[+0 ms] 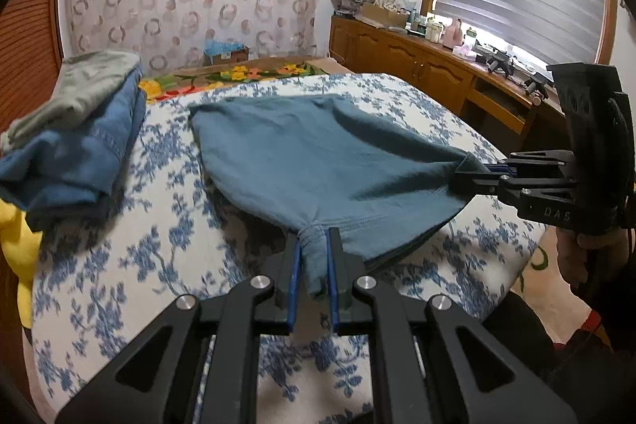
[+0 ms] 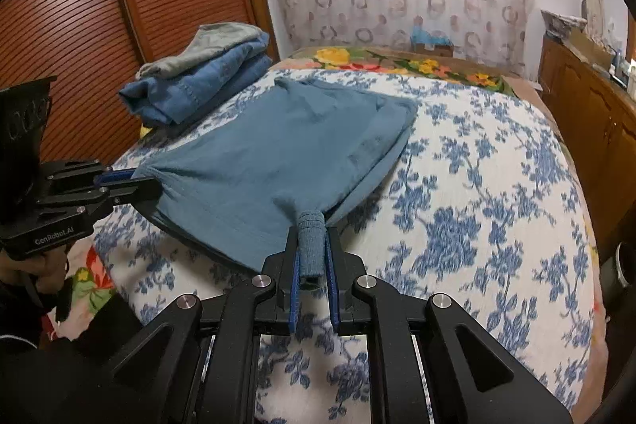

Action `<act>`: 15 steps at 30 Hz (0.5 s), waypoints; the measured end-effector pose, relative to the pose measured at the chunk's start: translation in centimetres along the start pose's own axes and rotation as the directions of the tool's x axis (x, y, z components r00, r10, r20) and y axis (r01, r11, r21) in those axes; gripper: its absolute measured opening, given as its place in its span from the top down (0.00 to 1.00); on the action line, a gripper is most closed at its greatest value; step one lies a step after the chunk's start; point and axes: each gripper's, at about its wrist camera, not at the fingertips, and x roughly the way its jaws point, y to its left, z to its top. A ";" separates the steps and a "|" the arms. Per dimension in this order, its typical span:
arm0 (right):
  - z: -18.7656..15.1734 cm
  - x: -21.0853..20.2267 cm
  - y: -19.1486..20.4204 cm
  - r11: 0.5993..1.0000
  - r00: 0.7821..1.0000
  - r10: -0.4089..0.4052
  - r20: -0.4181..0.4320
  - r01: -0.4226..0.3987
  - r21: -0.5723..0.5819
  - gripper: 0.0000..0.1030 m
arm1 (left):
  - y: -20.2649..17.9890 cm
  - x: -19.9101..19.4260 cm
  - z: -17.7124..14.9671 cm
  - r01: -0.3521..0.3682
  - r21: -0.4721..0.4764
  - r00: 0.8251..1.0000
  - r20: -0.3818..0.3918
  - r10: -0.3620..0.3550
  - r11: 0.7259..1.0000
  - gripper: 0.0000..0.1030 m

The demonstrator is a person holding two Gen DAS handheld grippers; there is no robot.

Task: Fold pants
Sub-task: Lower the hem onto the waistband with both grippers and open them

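Note:
The teal pants point(image 1: 318, 153) lie part-folded on the blue-flowered bedspread point(image 1: 119, 265), their near edge lifted off it. My left gripper point(image 1: 314, 237) is shut on a bunched corner of the pants. My right gripper point(image 1: 471, 173) shows at the right, shut on the other near corner. In the right wrist view the pants point(image 2: 286, 146) stretch away from my right gripper point(image 2: 312, 229), shut on a rolled corner, and the left gripper point(image 2: 135, 181) pinches the corner at the left.
A stack of folded clothes point(image 1: 79, 138), grey on blue denim, sits at the bed's far left point(image 2: 198, 74). A wooden cabinet point(image 1: 417, 66) with clutter runs along the right under a window. A slatted wooden door point(image 2: 79, 6) stands at the left.

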 end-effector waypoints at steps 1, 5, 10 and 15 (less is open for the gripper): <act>-0.3 0.0 0.0 1.000 1.000 0.002 -0.002 -0.002 0.002 0.92 | -0.1 0.0 -0.2 0.002 -0.002 1.000 -0.002 -0.002 1.000 0.92; -0.9 -0.3 0.2 1.000 1.000 0.006 -0.001 -0.006 0.004 0.92 | -0.5 -0.2 -0.7 0.005 0.000 1.000 -0.012 -0.005 1.000 0.92; -1.7 -0.8 0.3 1.000 1.000 0.009 -0.001 -0.009 0.008 0.92 | -1.2 -0.6 -1.1 0.002 0.007 1.000 -0.011 -0.002 1.000 0.92; -2.2 -1.4 0.3 1.000 1.000 0.016 0.008 -0.016 0.017 0.92 | -1.4 -0.9 -1.5 0.008 0.004 1.000 -0.013 -0.008 1.000 0.92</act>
